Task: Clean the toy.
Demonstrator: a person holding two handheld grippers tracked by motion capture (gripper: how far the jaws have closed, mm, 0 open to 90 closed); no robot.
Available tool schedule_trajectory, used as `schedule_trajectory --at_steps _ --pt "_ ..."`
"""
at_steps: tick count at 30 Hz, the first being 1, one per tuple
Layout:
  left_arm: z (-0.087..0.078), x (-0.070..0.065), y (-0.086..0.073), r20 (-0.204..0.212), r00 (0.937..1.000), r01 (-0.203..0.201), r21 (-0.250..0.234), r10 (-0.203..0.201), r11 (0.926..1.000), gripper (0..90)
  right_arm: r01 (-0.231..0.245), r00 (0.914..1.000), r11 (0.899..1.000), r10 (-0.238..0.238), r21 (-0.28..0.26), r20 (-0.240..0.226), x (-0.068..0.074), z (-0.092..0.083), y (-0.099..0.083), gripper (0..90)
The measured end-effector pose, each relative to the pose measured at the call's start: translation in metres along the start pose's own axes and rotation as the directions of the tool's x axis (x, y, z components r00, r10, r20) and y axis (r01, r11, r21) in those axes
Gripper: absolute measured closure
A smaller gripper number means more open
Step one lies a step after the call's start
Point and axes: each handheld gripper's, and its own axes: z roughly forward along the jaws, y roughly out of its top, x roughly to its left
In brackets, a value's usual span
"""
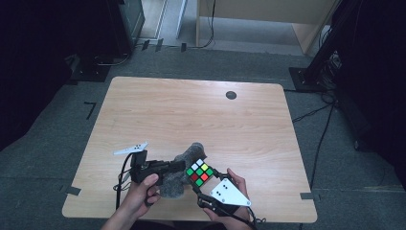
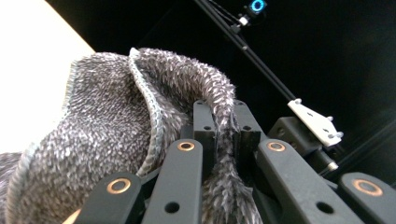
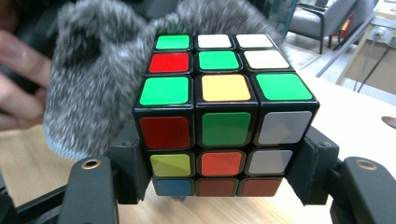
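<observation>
Fingers [image 3: 128, 168] on glossy cube [image 3: 219, 116] — fuzzy (grey) cloth [image 2: 107, 140] behind

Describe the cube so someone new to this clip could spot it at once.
On the wooden table, look at the near edge, between the person's two hands. The cube sits clamped in the right gripper, against a grey fuzzy cloth; it alone has bright coloured squares.
</observation>
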Motion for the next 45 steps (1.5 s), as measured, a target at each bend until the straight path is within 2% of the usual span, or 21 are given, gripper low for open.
schedule_trajectory --at_steps 2,3,4,7,9,13,14,16,18,19,22,28,31,34,36,37,38,40,42,44,45 --pt "-0.001 0.001 0.000 -0.028 0.9996 -0.003 -0.002 0.003 1.0000 84.5 0.026 0.9995 1.000 -0.026 -0.007 -0.015 0.003 0.000 0.000 34.4" --pt "-0.001 0.002 0.000 -0.065 0.9979 -0.007 0.003 0.007 1.0000 84.5 0.036 0.9990 0.999 -0.037 -0.015 -0.025 0.005 0.000 0.000 34.4" --pt "-0.001 0.004 -0.001 -0.080 0.9968 -0.002 0.013 0.003 0.9999 84.6 0.047 0.9981 0.999 -0.048 -0.026 -0.038 0.007 -0.001 0.002 34.4" --pt "-0.001 0.007 -0.002 -0.057 0.9983 0.011 0.016 -0.010 0.9998 84.7 0.056 0.9970 0.997 -0.058 -0.045 -0.052 0.010 -0.003 0.005 34.3" --pt "-0.001 0.004 -0.001 -0.046 0.9989 0.006 0.019 -0.005 0.9998 84.7 0.064 0.9969 0.998 -0.065 -0.027 -0.044 0.010 0.000 0.003 34.4" --pt "-0.001 -0.005 0.004 0.007 0.9998 -0.017 0.006 0.017 0.9998 84.5 0.079 0.9962 0.996 -0.078 0.027 -0.037 0.011 0.006 -0.003 34.4" --pt "-0.001 -0.007 0.005 -0.008 0.9994 -0.032 0.007 0.032 0.9995 84.5 0.084 0.9960 0.996 -0.083 0.035 -0.035 0.011 0.007 -0.003 34.4" --pt "-0.001 -0.008 0.005 -0.082 0.9946 -0.062 0.020 0.063 0.9979 84.5 0.089 0.9951 0.996 -0.088 0.029 -0.046 0.013 0.007 -0.003 34.4" --pt "-0.003 -0.002 0.004 -0.097 0.9944 -0.039 0.023 0.041 0.9990 84.6 0.096 0.9941 0.995 -0.096 0.005 -0.052 0.015 0.004 0.000 34.4" --pt "-0.003 0.001 0.002 -0.094 0.9953 -0.017 0.022 0.019 0.9996 84.6 0.097 0.9940 0.995 -0.097 -0.003 -0.050 0.015 0.003 0.001 34.4" --pt "0.000 0.005 0.000 -0.082 0.9966 0.004 0.040 -0.001 0.9992 84.7 0.093 0.9945 0.996 -0.094 -0.009 -0.047 0.015 0.002 0.002 34.4" --pt "0.002 -0.010 0.004 -0.033 0.9980 -0.052 0.035 0.054 0.9980 84.5 0.096 0.9948 0.995 -0.094 0.039 -0.038 0.015 0.009 -0.004 34.4" --pt "0.011 -0.019 0.001 -0.062 0.9905 -0.116 0.107 0.123 0.9875 84.3 0.092 0.9953 0.994 -0.090 0.054 -0.035 0.016 0.012 -0.005 34.4" --pt "0.024 -0.028 -0.005 -0.051 0.9821 -0.169 0.182 0.181 0.9686 84.1 0.096 0.9951 0.992 -0.094 0.077 -0.031 0.018 0.014 -0.006 34.4" --pt "0.032 -0.035 -0.009 -0.049 0.9727 -0.210 0.232 0.227 0.9499 83.9 0.098 0.9950 0.992 -0.095 0.085 -0.030 0.019 0.016 -0.006 34.4" --pt "0.034 -0.037 -0.010 -0.059 0.9658 -0.231 0.245 0.253 0.9416 83.8 0.098 0.9950 0.991 -0.096 0.088 -0.028 0.019 0.016 -0.006 34.3" --pt "0.033 -0.038 -0.010 -0.087 0.9578 -0.247 0.240 0.274 0.9389 83.7 0.102 0.9946 0.991 -0.100 0.088 -0.025 0.020 0.016 -0.007 34.3" --pt "0.028 -0.035 -0.006 -0.122 0.9561 -0.236 0.219 0.266 0.9468 84.0 0.103 0.9946 0.991 -0.102 0.090 -0.021 0.019 0.015 -0.006 34.4" --pt "0.020 -0.031 -0.002 -0.168 0.9492 -0.233 0.191 0.266 0.9534 84.4 0.100 0.9950 0.991 -0.099 0.086 -0.014 0.019 0.014 -0.006 34.4" --pt "0.017 -0.028 0.000 -0.180 0.9478 -0.230 0.185 0.263 0.9554 84.4 0.099 0.9951 0.991 -0.098 0.085 -0.014 0.019 0.014 -0.006 34.4" --pt "0.018 -0.029 -0.002 -0.184 0.9438 -0.240 0.191 0.275 0.9518 84.4 0.099 0.9951 0.991 -0.098 0.086 -0.014 0.019 0.014 -0.006 34.4"
